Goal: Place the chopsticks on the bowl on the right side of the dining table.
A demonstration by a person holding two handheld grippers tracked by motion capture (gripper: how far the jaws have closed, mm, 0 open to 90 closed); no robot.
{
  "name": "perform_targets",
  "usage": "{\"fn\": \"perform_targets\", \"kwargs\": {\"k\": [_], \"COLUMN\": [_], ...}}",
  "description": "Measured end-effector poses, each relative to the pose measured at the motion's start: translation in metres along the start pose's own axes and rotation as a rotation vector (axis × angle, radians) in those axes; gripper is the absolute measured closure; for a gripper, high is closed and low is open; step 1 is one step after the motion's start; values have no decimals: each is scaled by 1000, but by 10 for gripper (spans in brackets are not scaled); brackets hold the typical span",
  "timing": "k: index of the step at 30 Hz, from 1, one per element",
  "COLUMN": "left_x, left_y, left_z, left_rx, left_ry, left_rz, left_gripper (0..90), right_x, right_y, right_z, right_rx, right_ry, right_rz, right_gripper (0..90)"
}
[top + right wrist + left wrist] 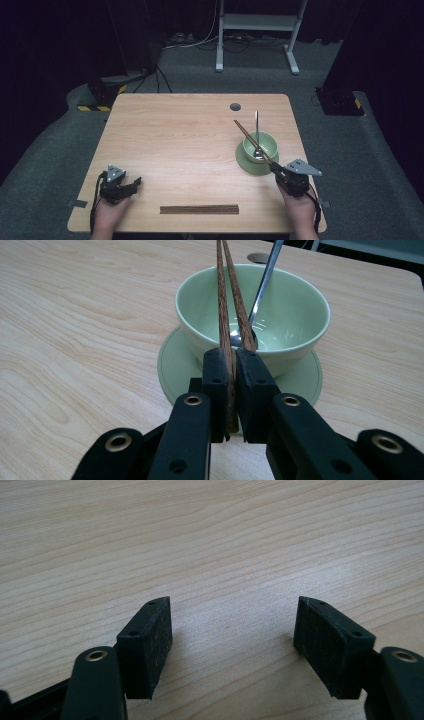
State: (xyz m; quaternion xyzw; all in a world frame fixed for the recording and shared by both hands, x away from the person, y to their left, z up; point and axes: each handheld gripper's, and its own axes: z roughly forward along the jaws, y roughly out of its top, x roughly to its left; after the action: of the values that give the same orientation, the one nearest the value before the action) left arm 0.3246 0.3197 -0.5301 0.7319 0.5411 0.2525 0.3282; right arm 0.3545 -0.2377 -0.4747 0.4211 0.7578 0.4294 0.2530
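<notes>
In the high view, a wooden table is seen from above, with a person's hands entering from the near edge. The left gripper is held at the near left of the table, resting low over the bare wood. The right gripper is held at the near right, and a pair of brown chopsticks is clamped in it; the sticks slant up and to the far left, passing over a pale green bowl. The bowl is set on a matching green saucer on the right side of the table, and a metal spoon is stood in the bowl with its handle pointing to the far side. A dark strip is laid flat along the near edge, between the two hands.

In the left gripper view, the jaws are seen spread wide apart just above the tabletop, with nothing between them.

In the right gripper view, the jaws are pressed nearly together on the chopsticks, which are gripped close to their near ends and run on across the bowl. The spoon is leant against the bowl's far rim, its head lying at the bottom. The saucer is seen beneath the bowl.
</notes>
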Motion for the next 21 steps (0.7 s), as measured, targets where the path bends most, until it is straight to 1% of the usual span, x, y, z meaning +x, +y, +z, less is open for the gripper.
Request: {"fn": "perform_targets", "kwargs": {"k": [6, 7, 8, 9, 10, 12, 14, 16, 19, 21], "left_x": [0, 0, 0, 0, 0, 0, 0, 0, 0, 0], "left_y": [0, 0, 0, 0, 0, 0, 0, 0, 0, 0], "left_z": [0, 0, 0, 0, 0, 0, 0, 0, 0, 0], "left_rx": [0, 0, 1, 1, 1, 2, 1, 1, 1, 1], "left_ry": [2, 0, -1, -1, -2, -2, -4, -4, -4, -8], "left_rz": [2, 0, -1, -1, -2, -2, -3, -1, 0, 10], "left_gripper": [318, 318, 317, 318, 318, 318, 319, 319, 321, 324], "right_x": [1, 2, 2, 2, 3, 3, 4, 4, 1, 0], "right_y": [1, 2, 3, 3, 5, 4, 1, -2, -8, -14], "right_z": [-3, -4, -6, -6, -10, -12, -14, -18, -22, -24], "right_rx": [-16, -22, -32, -32, -47, -51, -51, -46, -45, -35], "right_ry": [3, 1, -3, -3, -11, -12, -10, -28, -37, -44], "right_rz": [-5, -5, -7, -7, -7, -8, -12, -16, -5, 6], "right_gripper": [787, 775, 742, 742, 690, 632, 574, 543, 506, 501]}}
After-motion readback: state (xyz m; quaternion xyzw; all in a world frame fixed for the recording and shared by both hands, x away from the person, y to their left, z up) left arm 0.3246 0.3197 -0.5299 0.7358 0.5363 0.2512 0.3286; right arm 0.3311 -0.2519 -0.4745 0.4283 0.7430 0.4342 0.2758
